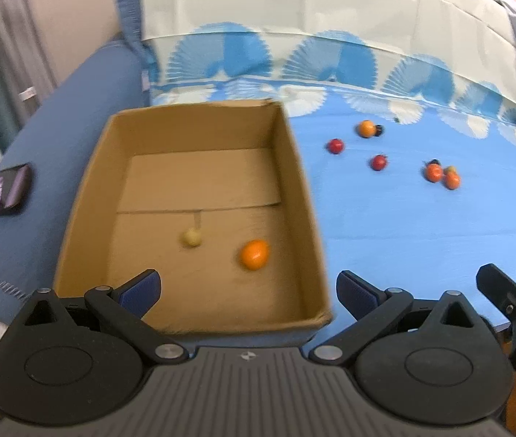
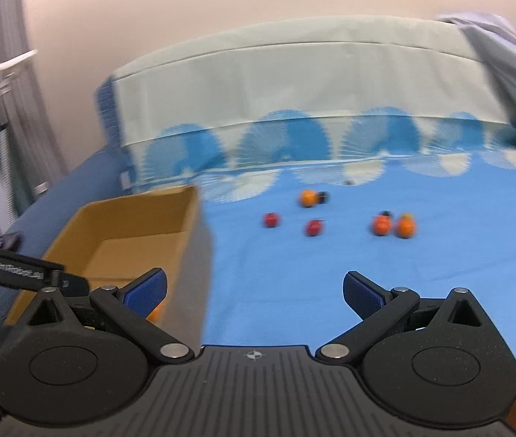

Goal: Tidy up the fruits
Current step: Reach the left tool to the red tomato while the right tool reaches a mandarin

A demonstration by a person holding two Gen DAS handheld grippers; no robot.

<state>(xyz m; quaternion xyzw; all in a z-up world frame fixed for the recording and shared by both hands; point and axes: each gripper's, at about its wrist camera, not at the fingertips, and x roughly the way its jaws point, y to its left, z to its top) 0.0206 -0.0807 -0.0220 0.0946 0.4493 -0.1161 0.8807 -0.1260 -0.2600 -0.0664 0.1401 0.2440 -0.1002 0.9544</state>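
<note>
1. While most of the fruits lie loose on the blue bed sheet [image 1: 421, 225], two sit inside the cardboard box [image 1: 294, 153]: an orange fruit [image 1: 254, 254] near the box's right wall and a small pale yellow fruit [image 1: 191, 237] towards the middle of its floor, well apart from each other.
2. Loose on the sheet, right of the box: one orange fruit [image 1: 366, 128] furthest back with a small dark item touching its right side; two red fruits [image 1: 336, 145] [image 1: 378, 162] nearer; a touching pair of orange fruits [image 1: 433, 172] [image 1: 452, 180] further right.
3. Left claw [image 1: 247, 289]: jaws wide apart, empty, held above the near end of the box.
4. Right claw [image 2: 254, 293]: jaws wide apart, empty, held above bare sheet just right of the box, fruits ahead of it.
5. Phone [image 1: 1, 191]: dark, screen lit, lying on the blue blanket [image 1: 39, 138] left of the box.
6. Backdrop: pale fabric with blue fan shapes [image 1: 327, 54] against a plain wall. Both views are motion-blurred.
</note>
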